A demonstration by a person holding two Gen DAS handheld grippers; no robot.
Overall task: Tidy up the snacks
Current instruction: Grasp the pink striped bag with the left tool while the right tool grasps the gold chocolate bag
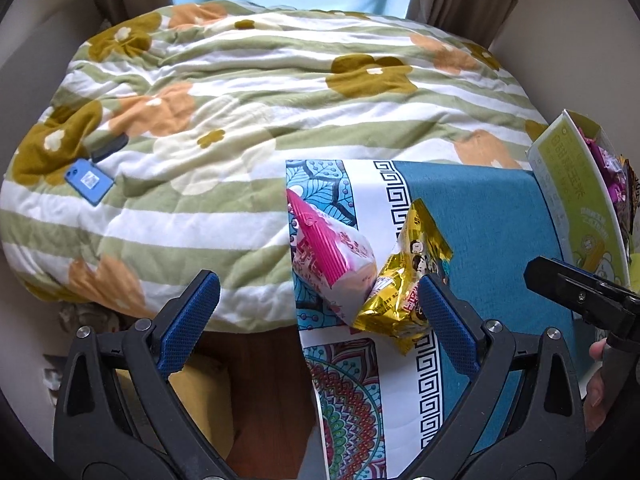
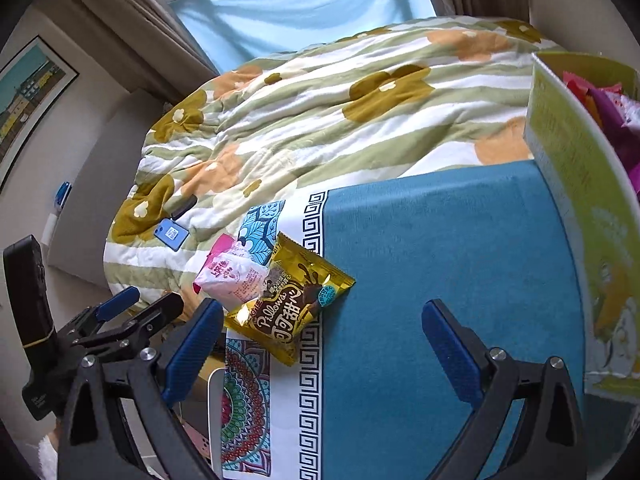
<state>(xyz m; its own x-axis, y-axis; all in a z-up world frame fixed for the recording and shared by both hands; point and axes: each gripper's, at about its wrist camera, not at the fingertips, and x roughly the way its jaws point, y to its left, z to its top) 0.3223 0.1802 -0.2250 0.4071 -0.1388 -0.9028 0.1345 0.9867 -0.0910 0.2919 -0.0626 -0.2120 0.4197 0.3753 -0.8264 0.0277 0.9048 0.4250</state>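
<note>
Both the left gripper (image 1: 320,300) and right gripper (image 2: 322,332) gape empty; gold packet (image 2: 294,304) (light, crinkly, slippery) wants pinching mid-body.

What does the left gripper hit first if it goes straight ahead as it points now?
Probably the pink-and-white snack packet, which lies between the open fingers of the left gripper, with the gold Pillows snack bag against its right fingertip. Depth is unclear; aimed higher, it would pass over them toward the floral quilt.

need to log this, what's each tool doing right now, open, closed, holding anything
Left tool: open, holding nothing.
Right tool: open, holding nothing.
</note>
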